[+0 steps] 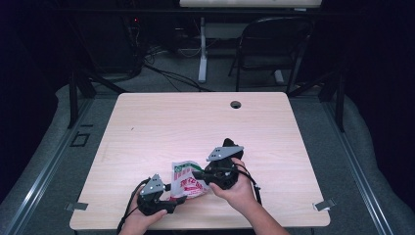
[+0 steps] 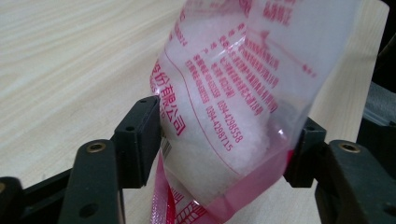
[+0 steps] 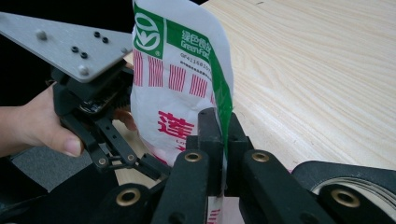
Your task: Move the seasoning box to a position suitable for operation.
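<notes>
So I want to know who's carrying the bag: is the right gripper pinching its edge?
Touching. In the right gripper view the right gripper has its jaws shut on the bag's green edge.

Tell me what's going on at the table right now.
A person works a clear plastic bag of white granules with red and green print between two hand-held grippers. The right gripper is clamped shut on the bag's edge. The left gripper has just been opening, its jaws flanking the bag's lower end above the light wooden table.

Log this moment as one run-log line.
right gripper: shut on bag edge | left gripper: open around bag | bag of white granules: held above table
</notes>
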Motion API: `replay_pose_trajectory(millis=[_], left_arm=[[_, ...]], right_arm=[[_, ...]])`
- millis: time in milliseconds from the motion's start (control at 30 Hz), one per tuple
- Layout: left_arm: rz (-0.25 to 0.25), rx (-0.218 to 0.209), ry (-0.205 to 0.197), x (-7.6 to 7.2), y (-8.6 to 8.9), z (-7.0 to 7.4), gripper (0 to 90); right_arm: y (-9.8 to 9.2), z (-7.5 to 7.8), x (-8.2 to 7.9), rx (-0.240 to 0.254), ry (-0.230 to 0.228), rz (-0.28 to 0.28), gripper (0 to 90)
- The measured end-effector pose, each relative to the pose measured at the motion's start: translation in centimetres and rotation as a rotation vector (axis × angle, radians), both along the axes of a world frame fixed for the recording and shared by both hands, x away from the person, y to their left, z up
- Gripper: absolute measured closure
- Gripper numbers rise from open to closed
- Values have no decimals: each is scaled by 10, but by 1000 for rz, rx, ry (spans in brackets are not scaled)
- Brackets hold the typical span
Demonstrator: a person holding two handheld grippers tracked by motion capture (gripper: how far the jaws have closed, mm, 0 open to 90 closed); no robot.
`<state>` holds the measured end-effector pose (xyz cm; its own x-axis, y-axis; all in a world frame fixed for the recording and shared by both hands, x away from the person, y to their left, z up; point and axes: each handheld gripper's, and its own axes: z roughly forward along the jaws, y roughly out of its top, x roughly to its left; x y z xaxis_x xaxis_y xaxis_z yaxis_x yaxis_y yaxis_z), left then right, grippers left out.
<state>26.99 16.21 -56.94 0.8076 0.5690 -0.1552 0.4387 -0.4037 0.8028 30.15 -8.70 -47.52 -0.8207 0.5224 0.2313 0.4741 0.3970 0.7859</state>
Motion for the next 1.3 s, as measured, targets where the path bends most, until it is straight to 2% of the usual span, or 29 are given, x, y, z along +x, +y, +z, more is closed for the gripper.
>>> replay_pose_trajectory(millis=[133, 300, 400, 600, 1067, 1167, 1300], left_arm=[[0, 1, 16, 1, -1, -3, 377], [11, -12, 76, 4, -1, -7, 349], [27, -19, 96, 5, -4, -10, 325], [20, 15, 108, 7, -11, -17, 296], [17, -5, 131, 12, -13, -20, 292], [18, -5, 112, 9, -12, -19, 309], [15, -24, 146, 12, -11, -20, 301]], right_arm=[[0, 0, 0, 2, 2, 1, 900], [0, -1, -1, 6, -2, -3, 900], [-1, -1, -2, 7, 0, -4, 900], [-1, -2, -3, 16, 1, -4, 900], [-2, -3, -5, 20, -3, -7, 900], [-3, -4, -5, 24, -1, -10, 900], [-5, -5, -6, 31, -1, -9, 900]])
